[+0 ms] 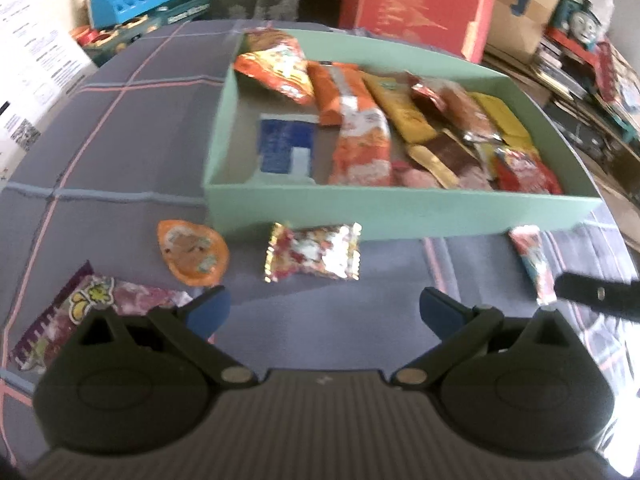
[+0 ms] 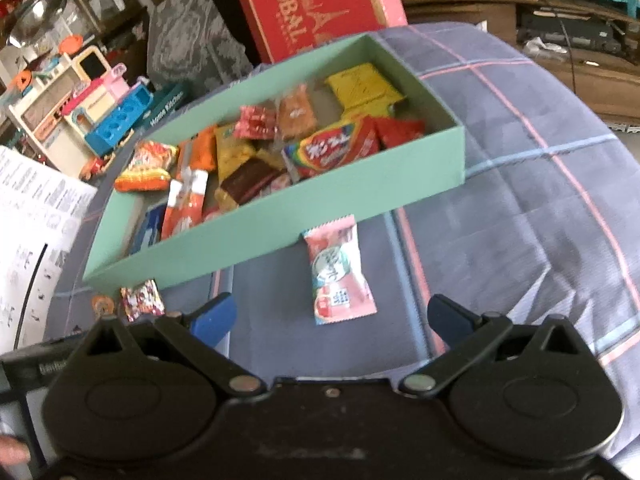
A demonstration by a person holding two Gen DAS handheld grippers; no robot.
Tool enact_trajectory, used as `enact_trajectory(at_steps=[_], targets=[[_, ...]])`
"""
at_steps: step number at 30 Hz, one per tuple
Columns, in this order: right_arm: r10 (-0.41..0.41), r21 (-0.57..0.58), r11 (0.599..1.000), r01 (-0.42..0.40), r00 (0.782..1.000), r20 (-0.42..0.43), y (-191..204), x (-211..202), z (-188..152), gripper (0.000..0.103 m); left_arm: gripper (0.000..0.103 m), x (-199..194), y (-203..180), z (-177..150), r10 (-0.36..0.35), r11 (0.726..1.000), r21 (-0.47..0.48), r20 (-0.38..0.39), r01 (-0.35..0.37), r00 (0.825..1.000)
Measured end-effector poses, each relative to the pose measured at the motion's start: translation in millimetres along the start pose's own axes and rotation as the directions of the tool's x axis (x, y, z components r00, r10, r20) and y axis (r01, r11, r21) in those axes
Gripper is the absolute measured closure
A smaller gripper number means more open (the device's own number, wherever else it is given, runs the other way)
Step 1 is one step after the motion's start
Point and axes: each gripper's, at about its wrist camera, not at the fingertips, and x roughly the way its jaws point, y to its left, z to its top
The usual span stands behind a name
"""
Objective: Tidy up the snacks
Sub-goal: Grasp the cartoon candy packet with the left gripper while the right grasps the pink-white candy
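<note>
A: Where do the snacks sit?

B: Most lie inside the green box (image 1: 400, 208) on the desk (image 1: 120, 140), which wears a grey checked cloth. A blue packet (image 1: 286, 146) lies flat at the box's left end, with orange, yellow and red wrappers crowded toward the right.

A: And outside it?

B: Four are loose. A foil candy packet (image 1: 314, 252) lies just in front of the box wall, a round orange snack (image 1: 192, 256) to its left, and a purple bag (image 1: 80, 312) partly hidden behind the left tongs (image 1: 324, 312). A pink wrapper (image 2: 340, 276) lies with its top end touching the box's front wall, ahead of the right tongs (image 2: 332, 316).

A: Are the tongs grasping anything?

B: No. Both sets are spread wide and empty, hovering above the cloth.

A: What is behind?

B: A red carton (image 2: 320, 4) stands beyond the box, with toys to the left.
</note>
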Motion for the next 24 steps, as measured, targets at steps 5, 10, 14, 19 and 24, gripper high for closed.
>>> enact_trajectory(at_steps=[5,10,14,19,24], targets=[[-0.016,-0.005,1.0,0.016,1.0,-0.024,-1,10,3,0.0,0.002,10,2,11,0.031,1.0,-0.004,0.018,-0.031,0.999],[-0.024,0.008,1.0,0.025,0.999,-0.039,-4,19,3,0.0,0.02,24,-3,17,0.021,1.0,0.012,0.001,-0.021,1.0],[-0.043,-0.019,0.999,0.042,0.999,-0.012,-2,22,4,0.0,0.033,26,-13,13,0.022,0.998,0.057,0.001,-0.022,1.0],[-0.067,-0.076,0.995,0.069,0.997,0.027,4,29,7,0.016,0.037,19,-24,3,-0.027,0.994,0.105,-0.013,0.028,1.0],[-0.072,-0.186,0.979,0.082,0.996,0.059,18,38,9,0.052,0.036,16,-23,1,-0.022,0.995,0.096,-0.024,0.024,0.999]])
